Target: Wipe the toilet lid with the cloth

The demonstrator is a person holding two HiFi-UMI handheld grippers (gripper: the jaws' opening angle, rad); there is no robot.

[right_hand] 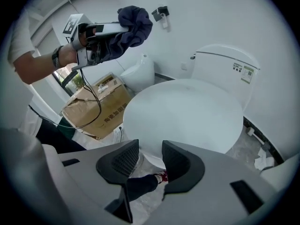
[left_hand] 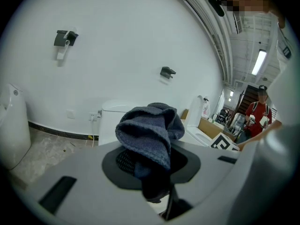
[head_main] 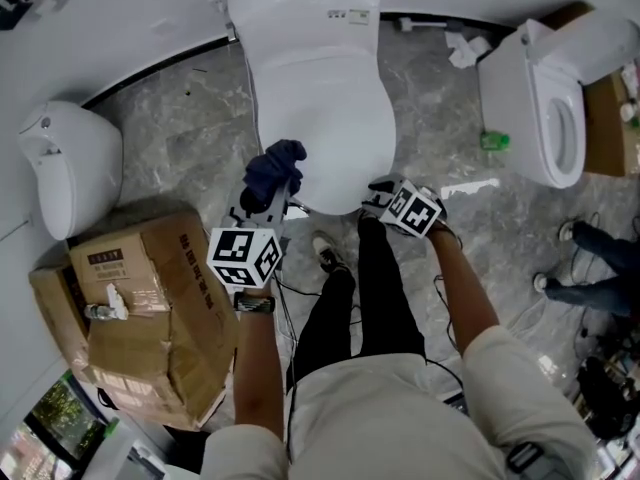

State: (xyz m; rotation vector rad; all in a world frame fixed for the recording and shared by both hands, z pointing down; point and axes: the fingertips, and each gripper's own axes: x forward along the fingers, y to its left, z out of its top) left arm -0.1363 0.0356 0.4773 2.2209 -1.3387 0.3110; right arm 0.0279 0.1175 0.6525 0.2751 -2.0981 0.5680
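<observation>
A white toilet with its lid [head_main: 320, 98] closed stands ahead of me. A dark blue cloth [head_main: 275, 168] is bunched between the jaws of my left gripper [head_main: 262, 200], which hangs just off the lid's front left edge. In the left gripper view the cloth [left_hand: 150, 130] fills the jaws and hides the pads. My right gripper [head_main: 385, 190] hovers at the lid's front right edge. In the right gripper view its fingers [right_hand: 117, 161] stand apart with nothing between them, above the lid [right_hand: 187, 111]. That view also shows the cloth [right_hand: 133, 25] held up at the left.
A crumpled cardboard box [head_main: 150, 298] sits on the floor at my left, with a white urinal [head_main: 65, 163] beyond it. A second toilet [head_main: 545, 108] with its seat exposed stands at the right. Cables trail by my legs [head_main: 345, 298]. Another person's feet [head_main: 590, 258] show far right.
</observation>
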